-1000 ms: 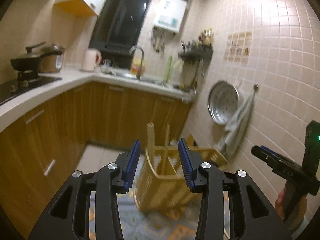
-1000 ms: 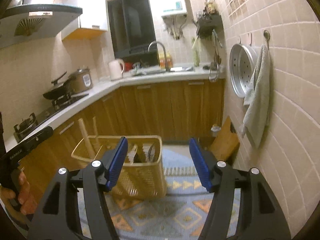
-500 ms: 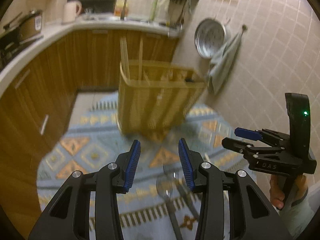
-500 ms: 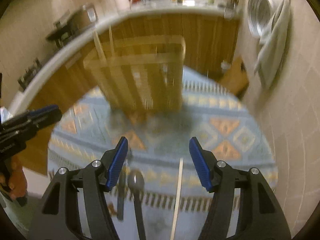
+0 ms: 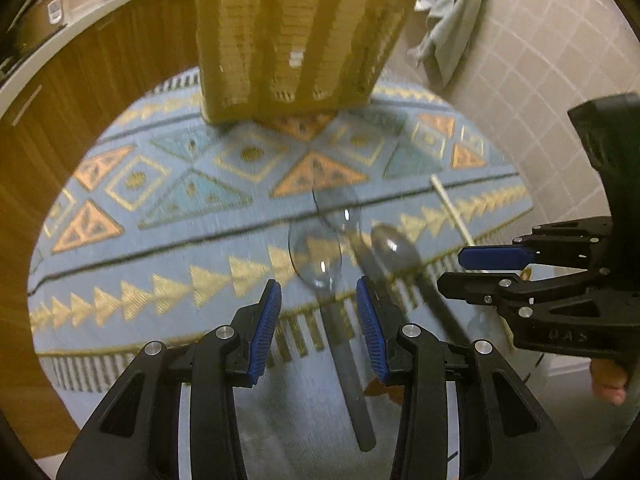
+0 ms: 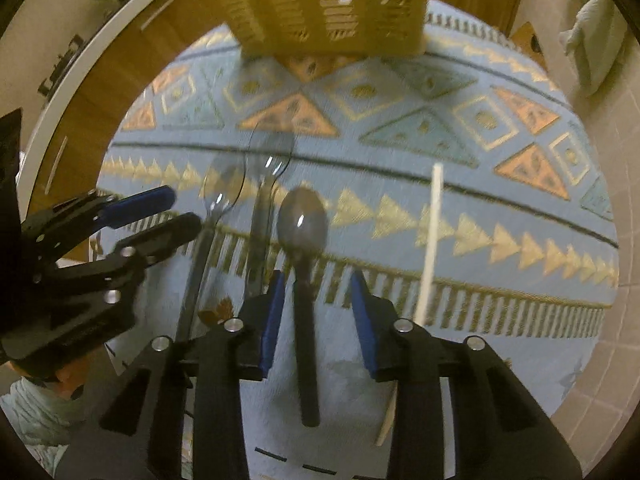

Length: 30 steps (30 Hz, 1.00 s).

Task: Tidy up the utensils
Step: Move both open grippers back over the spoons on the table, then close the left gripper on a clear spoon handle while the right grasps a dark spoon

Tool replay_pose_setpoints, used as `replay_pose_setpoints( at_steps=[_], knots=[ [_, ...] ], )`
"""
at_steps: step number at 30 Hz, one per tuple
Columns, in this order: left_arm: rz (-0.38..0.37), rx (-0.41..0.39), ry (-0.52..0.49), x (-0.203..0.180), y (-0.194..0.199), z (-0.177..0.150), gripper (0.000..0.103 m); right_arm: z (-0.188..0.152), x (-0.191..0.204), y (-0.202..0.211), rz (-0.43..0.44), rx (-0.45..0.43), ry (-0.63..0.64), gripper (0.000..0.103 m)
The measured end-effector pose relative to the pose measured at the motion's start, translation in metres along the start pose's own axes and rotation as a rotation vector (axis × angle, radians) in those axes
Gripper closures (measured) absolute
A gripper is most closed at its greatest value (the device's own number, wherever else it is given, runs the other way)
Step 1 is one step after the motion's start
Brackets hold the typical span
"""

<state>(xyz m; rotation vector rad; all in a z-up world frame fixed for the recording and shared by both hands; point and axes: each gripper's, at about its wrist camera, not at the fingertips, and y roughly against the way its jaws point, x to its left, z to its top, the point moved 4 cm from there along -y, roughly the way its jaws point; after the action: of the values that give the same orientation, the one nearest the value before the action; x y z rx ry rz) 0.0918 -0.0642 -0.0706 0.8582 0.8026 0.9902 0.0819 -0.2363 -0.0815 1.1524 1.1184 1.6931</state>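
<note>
Three spoons and a wooden chopstick [image 6: 430, 240] lie on a blue patterned cloth [image 5: 160, 208]. My left gripper [image 5: 319, 300] is open, its fingers on either side of a clear spoon [image 5: 320, 258]. A second clear spoon [image 5: 340, 206] and a grey spoon [image 5: 394, 246] lie to its right. My right gripper [image 6: 316, 286] is open, straddling the grey spoon [image 6: 303, 224]. A yellow slatted utensil basket [image 5: 296, 36] stands at the far side of the cloth; it also shows in the right wrist view [image 6: 332, 0].
Wooden kitchen cabinets [image 5: 100, 64] run along the left under a white counter. A tiled wall [image 5: 520, 80] with a hanging grey towel [image 5: 452, 28] is on the right. The right gripper shows in the left view [image 5: 500, 268], the left gripper in the right view [image 6: 160, 216].
Both grippers have tilted down and lowered from facing the kitchen to just above the cloth. The spoons and chopstick have come into close view between the fingers.
</note>
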Motion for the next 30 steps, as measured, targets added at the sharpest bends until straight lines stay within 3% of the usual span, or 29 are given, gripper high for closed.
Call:
replay_pose_setpoints(
  at_steps=[3, 12, 15, 22, 29, 30],
  knots=[
    [-0.025, 0.029, 0.010, 0.003, -0.006, -0.006, 0.075, -0.006, 0.008, -0.012, 0.010, 0.036, 0.020, 0.081],
    [-0.063, 0.069, 0.022, 0.003, -0.013, -0.008, 0.075, -0.006, 0.026, -0.025, -0.062, 0.044, 0.078, 0.084],
    [-0.040, 0.061, 0.013, -0.001, -0.016, -0.008, 0.075, -0.006, 0.035, -0.029, -0.116, 0.028, 0.114, 0.092],
    [0.050, 0.058, -0.058, -0.013, -0.022, -0.006, 0.075, -0.011, 0.034, -0.026, -0.125, 0.006, 0.096, 0.093],
    [0.068, 0.083, -0.106, -0.016, -0.025, -0.005, 0.077, -0.011, 0.018, -0.014, -0.157, 0.006, 0.057, 0.093],
    [0.074, 0.092, -0.121, -0.017, -0.026, -0.005, 0.081, -0.010, 0.017, -0.015, -0.158, 0.013, 0.054, 0.093]
  ],
)
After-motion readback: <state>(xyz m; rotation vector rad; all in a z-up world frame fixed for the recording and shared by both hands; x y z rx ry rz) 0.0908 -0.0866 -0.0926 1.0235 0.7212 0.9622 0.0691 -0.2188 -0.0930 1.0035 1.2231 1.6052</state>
